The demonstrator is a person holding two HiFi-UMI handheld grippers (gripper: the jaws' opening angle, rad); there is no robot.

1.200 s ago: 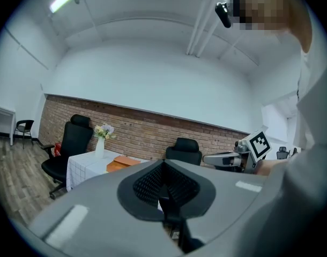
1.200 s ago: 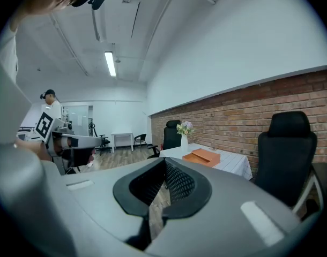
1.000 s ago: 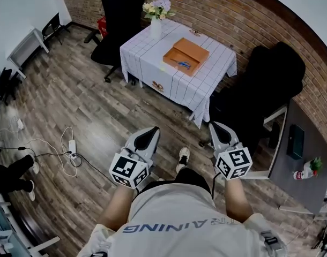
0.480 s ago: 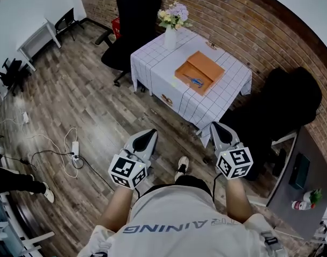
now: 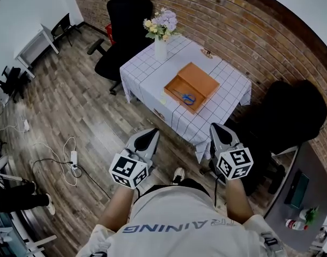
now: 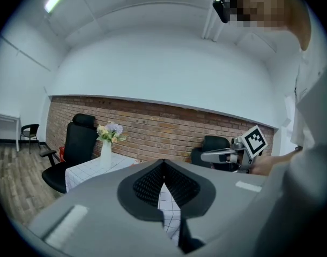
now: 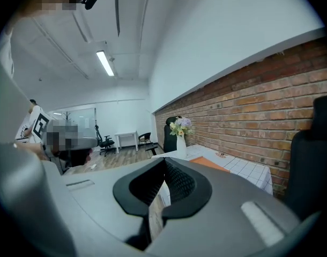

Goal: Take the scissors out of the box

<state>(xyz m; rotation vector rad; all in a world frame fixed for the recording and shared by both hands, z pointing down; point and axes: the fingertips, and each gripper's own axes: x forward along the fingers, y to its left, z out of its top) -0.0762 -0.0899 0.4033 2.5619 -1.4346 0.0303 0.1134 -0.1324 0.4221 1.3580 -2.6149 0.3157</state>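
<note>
An open orange box lies on a table with a white checked cloth. Blue-handled scissors lie inside the box. My left gripper and right gripper are held side by side over the wooden floor, short of the table's near edge and apart from the box. Both are shut with nothing between their jaws. In the left gripper view the shut left gripper points at the table. In the right gripper view the shut right gripper points past the box.
A white vase of flowers stands on the table's far corner. Black office chairs stand behind the table and at its right. Cables and a power strip lie on the floor at left. A grey desk is at right.
In the head view the table with the box has drawn closer to both grippers as the person walks towards it. Both grippers stay shut and side by side.
</note>
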